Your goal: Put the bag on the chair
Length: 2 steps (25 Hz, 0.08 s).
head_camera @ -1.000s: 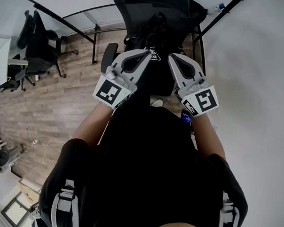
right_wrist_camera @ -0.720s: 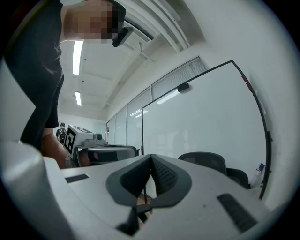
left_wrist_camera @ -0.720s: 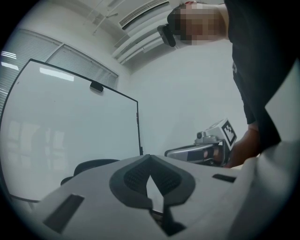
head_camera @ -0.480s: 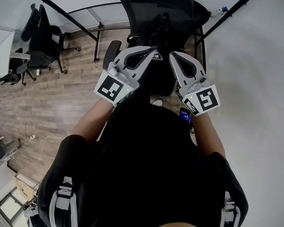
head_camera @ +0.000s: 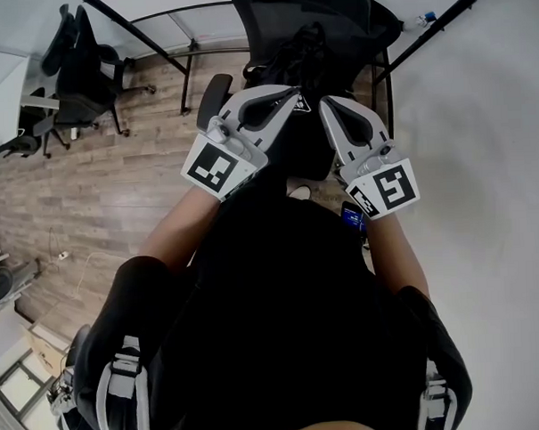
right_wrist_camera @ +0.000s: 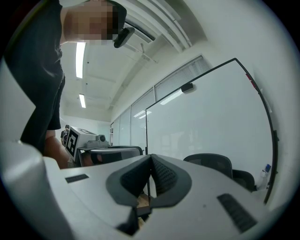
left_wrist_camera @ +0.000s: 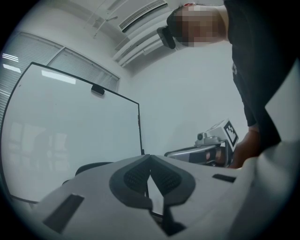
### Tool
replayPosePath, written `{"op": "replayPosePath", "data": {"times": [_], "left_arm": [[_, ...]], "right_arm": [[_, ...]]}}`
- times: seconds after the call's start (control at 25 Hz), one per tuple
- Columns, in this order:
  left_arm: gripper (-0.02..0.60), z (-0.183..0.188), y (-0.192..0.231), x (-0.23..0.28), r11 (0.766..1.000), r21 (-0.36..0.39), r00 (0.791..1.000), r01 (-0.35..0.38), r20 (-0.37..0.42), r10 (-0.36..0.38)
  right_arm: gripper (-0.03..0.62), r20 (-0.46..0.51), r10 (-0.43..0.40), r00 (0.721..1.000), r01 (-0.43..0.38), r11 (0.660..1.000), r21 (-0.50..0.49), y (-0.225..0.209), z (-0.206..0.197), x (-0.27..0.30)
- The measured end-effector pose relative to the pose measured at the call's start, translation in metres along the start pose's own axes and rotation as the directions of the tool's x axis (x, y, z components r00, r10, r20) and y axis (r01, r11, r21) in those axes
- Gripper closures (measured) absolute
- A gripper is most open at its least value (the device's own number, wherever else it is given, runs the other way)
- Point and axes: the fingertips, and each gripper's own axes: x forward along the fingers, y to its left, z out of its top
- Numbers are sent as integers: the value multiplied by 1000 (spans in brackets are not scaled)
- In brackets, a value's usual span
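Wood-plank flooring (head_camera: 117, 190) fills the left of my head view, with a white wall (head_camera: 481, 156) on the right and black-framed glass partitions (head_camera: 199, 26) at the back. Two spare office chairs (head_camera: 81, 75) stand by the far left edge, well apart from me.

Straight ahead of the person is the black chair (head_camera: 287, 8), its backrest at the top of the picture and one armrest (head_camera: 212, 92) sticking out on the left. A dark, lumpy shape sits on it against the backrest, and I take that to be the bag (head_camera: 305, 52). It is black on black, so I cannot trace its outline or tell how it lies.

Both grippers are held out level in front of the person's black shirt, side by side, tips aimed at the chair. The left gripper (head_camera: 291, 96) has its jaws pressed together with nothing between them, and its own view shows the pads (left_wrist_camera: 136, 177) meeting along one line. The right gripper (head_camera: 325, 106) is the same, jaws together and empty, with its pads (right_wrist_camera: 161, 176) touching. Neither gripper touches the bag; both tips stop just short of it. Each gripper view catches the other gripper alongside, near but apart.
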Motion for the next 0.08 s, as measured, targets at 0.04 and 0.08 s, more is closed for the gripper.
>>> {"op": "replayPosePath", "data": {"times": [0.04, 0.08], "left_arm": [[575, 0, 0, 0, 1000, 1, 1000, -1, 3, 1], [575, 1, -1, 1, 1000, 2, 1000, -2, 8, 2]], "right_arm": [[593, -1, 0, 1000, 0, 1000, 2, 0, -1, 0], [593, -1, 1, 1000, -1, 1000, 4, 0, -3, 0]]}}
